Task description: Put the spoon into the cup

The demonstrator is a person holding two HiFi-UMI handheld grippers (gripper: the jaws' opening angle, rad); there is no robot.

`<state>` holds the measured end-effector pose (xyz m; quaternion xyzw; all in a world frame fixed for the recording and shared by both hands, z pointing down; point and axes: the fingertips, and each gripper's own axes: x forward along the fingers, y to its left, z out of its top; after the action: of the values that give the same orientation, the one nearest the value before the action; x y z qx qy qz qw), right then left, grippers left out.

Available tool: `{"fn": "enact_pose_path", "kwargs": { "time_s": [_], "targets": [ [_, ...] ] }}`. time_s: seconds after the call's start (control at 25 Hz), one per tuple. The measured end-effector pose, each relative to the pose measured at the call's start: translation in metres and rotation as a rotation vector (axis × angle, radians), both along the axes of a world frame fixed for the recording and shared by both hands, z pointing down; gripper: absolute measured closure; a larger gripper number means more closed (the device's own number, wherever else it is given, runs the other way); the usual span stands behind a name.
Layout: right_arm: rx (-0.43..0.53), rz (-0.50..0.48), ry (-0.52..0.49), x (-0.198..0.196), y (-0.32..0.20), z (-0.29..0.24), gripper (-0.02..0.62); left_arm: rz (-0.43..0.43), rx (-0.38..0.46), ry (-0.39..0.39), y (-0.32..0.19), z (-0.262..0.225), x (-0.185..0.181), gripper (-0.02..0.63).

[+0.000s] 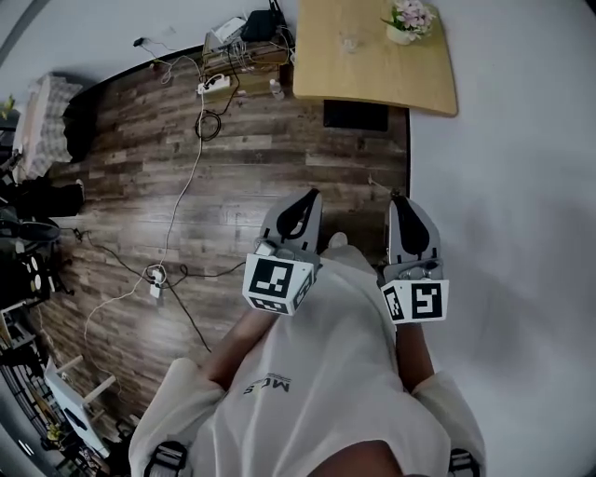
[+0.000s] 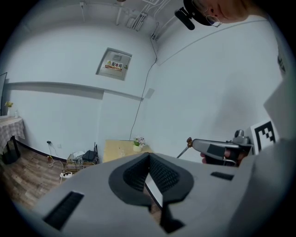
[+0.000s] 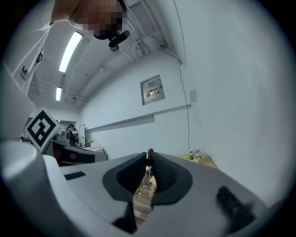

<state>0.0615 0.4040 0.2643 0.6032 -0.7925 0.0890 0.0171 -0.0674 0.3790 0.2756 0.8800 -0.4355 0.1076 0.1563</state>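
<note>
The left gripper point(image 2: 149, 156) is closed with nothing in it. Its ribbed black pads meet at the tips, and only a thin wedge of light shows lower down. The right gripper point(image 3: 149, 159) is clamped on the spoon point(image 3: 149, 152) — a slim metal stem ending in a small dark, rounded knob, which pokes up just past the pad tips. In the left gripper view the same stem juts out of the right gripper at a slant.

Both grey plastic tools are held side by side at chest height in front of a loose white shirt point(image 1: 317, 373). Below them is a floor point(image 1: 261, 177) of dark, grainy wood planks, where thin cables point(image 1: 191, 177) trail to a white power strip point(image 1: 214, 84).

Farther off, against the pale wall, stands a light wooden table point(image 1: 372, 79) with rounded corners. It holds a small white flower pot point(image 1: 405, 28) and, just beside it, a faint clear object — too small to tell whether it is the cup.
</note>
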Motion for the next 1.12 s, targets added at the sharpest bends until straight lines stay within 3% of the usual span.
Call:
{"fn": "enact_pose_path", "kwargs": {
  "time_s": [0.24,0.48,0.8,1.12],
  "targets": [
    [0.001,0.004,-0.023,0.014,-0.009,0.005,0.540,0.010,-0.013,-0.019,-0.008,0.005,0.016,0.595],
    [-0.018,0.018,-0.013,0.029,-0.047,0.019,0.540,0.020,-0.023,-0.009,-0.050,0.022,0.032,0.595],
    [-0.035,0.014,0.035,0.023,-0.153,0.023,0.540,0.049,-0.026,0.024,-0.159,0.026,0.033,0.595],
    [-0.056,0.052,0.050,0.008,-0.274,0.020,0.540,0.078,-0.016,0.034,-0.284,0.013,0.007,0.595]
  ]
}}
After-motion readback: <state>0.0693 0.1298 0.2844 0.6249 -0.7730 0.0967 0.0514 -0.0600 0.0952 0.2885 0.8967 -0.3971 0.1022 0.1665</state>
